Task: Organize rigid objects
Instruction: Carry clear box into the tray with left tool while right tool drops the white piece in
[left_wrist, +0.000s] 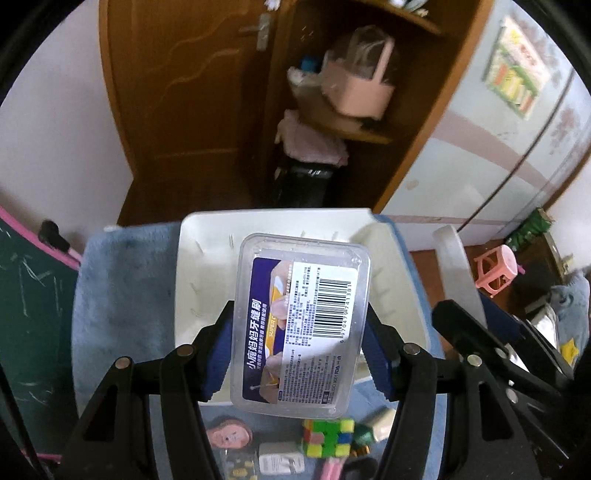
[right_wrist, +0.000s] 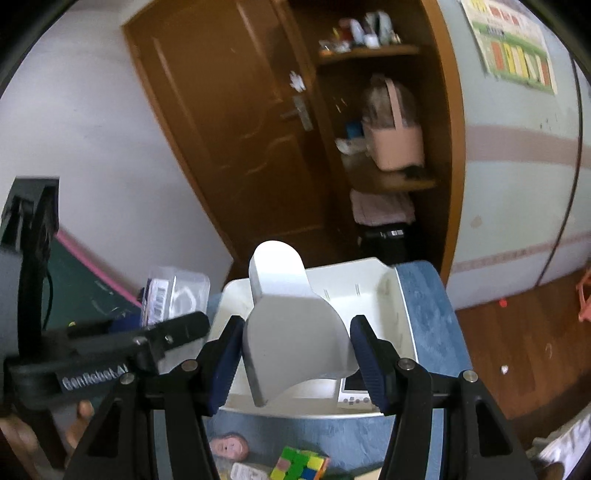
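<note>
My left gripper (left_wrist: 299, 310) is shut on a clear plastic box (left_wrist: 301, 325) with a purple label and a barcode, its blue pads (left_wrist: 218, 354) pressing both long sides. The box hangs over a white bin (left_wrist: 192, 236) on a blue mat (left_wrist: 122, 288). In the right wrist view, my right gripper (right_wrist: 298, 321) is shut on a white curved plastic piece (right_wrist: 291, 332), held above the same bin (right_wrist: 402, 317). The clear box (right_wrist: 173, 299) appears there at the left. A small white device (right_wrist: 354, 395) lies in the bin's near corner.
On the mat in front of the bin lie a colourful puzzle cube (left_wrist: 327, 437), a small doll face (left_wrist: 229, 437), a white packet (left_wrist: 280, 458) and a green item (left_wrist: 364, 435). Behind stand a brown door (right_wrist: 229, 122) and open shelves with a pink basket (right_wrist: 395, 144). A pink stool (left_wrist: 496, 271) is on the floor.
</note>
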